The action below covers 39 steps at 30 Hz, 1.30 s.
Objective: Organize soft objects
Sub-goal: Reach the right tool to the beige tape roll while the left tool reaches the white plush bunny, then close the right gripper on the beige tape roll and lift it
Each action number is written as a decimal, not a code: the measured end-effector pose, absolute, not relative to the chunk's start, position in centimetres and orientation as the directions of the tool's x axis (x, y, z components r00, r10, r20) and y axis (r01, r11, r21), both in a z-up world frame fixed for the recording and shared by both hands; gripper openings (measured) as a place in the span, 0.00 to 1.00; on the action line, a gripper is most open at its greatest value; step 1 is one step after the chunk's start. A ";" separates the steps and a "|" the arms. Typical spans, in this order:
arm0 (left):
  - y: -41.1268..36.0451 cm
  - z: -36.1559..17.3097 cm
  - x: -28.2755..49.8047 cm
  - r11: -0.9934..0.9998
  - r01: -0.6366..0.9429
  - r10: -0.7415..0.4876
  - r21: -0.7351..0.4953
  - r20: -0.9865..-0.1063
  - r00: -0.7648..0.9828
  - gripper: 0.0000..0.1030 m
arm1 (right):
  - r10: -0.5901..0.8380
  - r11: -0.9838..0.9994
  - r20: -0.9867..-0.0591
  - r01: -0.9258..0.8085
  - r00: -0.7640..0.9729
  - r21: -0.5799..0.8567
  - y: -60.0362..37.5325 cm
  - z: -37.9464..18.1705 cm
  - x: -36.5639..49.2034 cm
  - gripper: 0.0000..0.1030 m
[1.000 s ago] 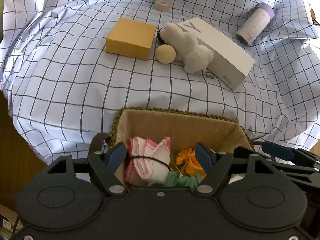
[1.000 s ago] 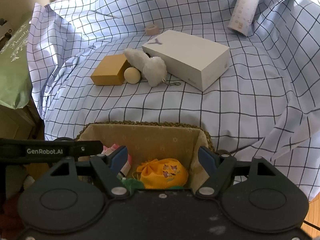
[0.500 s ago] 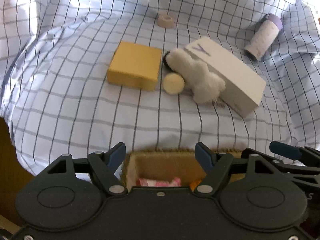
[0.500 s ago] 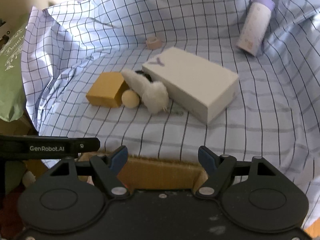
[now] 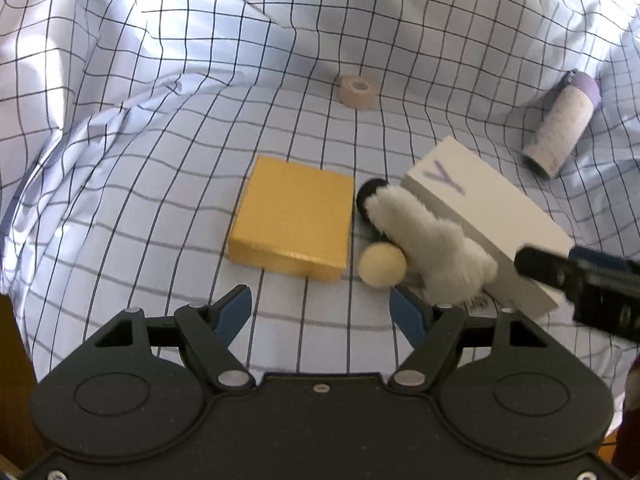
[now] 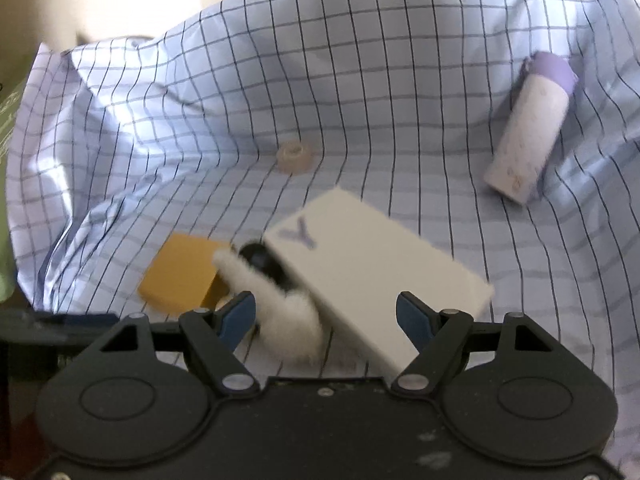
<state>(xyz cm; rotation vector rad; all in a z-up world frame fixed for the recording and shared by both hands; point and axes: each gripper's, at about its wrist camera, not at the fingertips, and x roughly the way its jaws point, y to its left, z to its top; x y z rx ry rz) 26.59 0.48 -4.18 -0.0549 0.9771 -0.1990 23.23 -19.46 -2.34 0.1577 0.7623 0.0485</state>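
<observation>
A white fluffy toy [image 5: 436, 252] lies on the checked cloth [image 5: 160, 160], leaning against a white box [image 5: 488, 216]. A cream ball [image 5: 382, 264] rests beside it, with a black round thing [image 5: 370, 196] behind. My left gripper [image 5: 322, 312] hovers open and empty just short of the ball. My right gripper [image 6: 326, 316] is open over the fluffy toy [image 6: 288, 320] and the near corner of the white box [image 6: 380, 280]; its pads touch neither. Part of the right gripper [image 5: 580, 276] shows at the right of the left wrist view.
A yellow box [image 5: 292, 220] sits left of the ball. Farther back lie a small tape roll [image 5: 357, 90] and a white bottle with a purple cap [image 5: 560, 132]. The cloth rises in folds at the back and left. A green bag [image 6: 8, 200] stands at the left edge.
Both grippers have moved forward over the cloth. The woven basket with soft items has dropped out of both views. The toy, ball and boxes are now much closer.
</observation>
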 end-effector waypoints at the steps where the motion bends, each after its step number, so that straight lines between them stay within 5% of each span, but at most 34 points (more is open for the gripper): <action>1: 0.4 -4.2 26.8 0.981 0.140 -0.190 -0.134 -0.816 0.546 0.70 | 0.095 0.988 -0.680 0.017 0.727 0.156 -19.4 -2.3 24.0 0.75; 18: 0.2 -6.2 28.8 0.983 0.145 -0.174 -0.111 -0.806 0.566 0.70 | 0.124 0.983 -0.642 -0.007 0.757 0.182 -16.2 -4.5 42.3 0.81; 32: 0.4 -6.0 28.5 0.980 0.141 -0.193 -0.137 -0.805 0.561 0.70 | 0.068 0.996 -0.767 -0.002 0.638 0.086 -13.8 -7.9 52.7 0.79; 39: 0.0 -5.7 28.0 0.980 0.155 -0.193 -0.127 -0.810 0.554 0.70 | 0.049 0.998 -0.803 0.012 0.594 0.069 -13.5 -8.6 54.5 0.71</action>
